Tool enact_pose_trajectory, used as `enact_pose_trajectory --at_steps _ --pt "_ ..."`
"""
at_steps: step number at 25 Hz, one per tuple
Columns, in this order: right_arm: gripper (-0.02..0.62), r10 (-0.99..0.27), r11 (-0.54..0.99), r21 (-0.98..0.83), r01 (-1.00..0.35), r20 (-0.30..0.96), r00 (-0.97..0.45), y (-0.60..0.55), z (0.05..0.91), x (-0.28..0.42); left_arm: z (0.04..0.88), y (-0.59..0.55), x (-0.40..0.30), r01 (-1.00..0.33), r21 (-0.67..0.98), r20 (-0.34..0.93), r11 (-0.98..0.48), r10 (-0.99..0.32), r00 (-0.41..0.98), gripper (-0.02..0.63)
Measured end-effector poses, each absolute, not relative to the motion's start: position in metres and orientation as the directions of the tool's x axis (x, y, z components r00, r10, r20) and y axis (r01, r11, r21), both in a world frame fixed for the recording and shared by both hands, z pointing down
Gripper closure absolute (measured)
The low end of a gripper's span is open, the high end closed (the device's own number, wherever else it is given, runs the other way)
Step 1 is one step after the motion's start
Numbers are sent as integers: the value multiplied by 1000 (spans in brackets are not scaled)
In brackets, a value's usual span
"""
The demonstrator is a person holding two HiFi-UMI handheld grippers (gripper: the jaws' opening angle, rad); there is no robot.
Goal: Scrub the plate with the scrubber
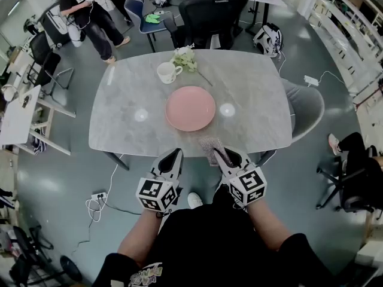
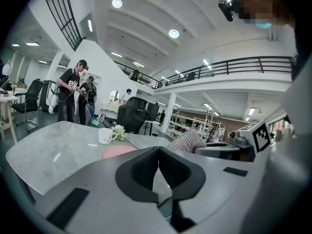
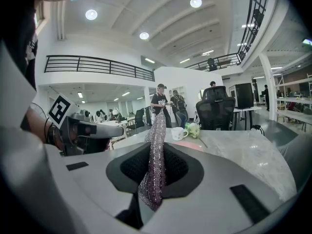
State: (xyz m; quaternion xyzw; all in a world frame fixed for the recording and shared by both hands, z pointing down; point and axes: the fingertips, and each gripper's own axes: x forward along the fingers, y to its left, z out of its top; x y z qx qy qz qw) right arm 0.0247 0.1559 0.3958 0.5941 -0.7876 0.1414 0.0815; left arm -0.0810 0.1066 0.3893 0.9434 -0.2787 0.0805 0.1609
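Grey marble bench (image 1: 251, 100) carries the pink plate (image 1: 190, 108) mid-top, just ahead of both grippers at the near edge. Right gripper (image 1: 224, 156) sits slightly nearer and is clamped on the scrubber (image 1: 209, 143), which points toward the plate. Left gripper (image 1: 173, 158) is closed with nothing in it. Only the right gripper view shows the pads pinching the mesh edge-on; the head view hides that.

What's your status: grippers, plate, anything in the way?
Left gripper shut, empty. Right gripper shut on scrubber, short of plate. Cup, flowers behind plate, not in the way.
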Motion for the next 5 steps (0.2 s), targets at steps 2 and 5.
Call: enact_pose_trajectory --at_steps 2,5 --pt "525 -912 255 -125 -959 297 -281 158 396 26 390 109 -80 -551 259 243 -793 -499 832 588" --pt "525 -913 253 -124 -959 296 -280 161 396 27 391 112 -78 -549 258 245 -795 -496 833 588"
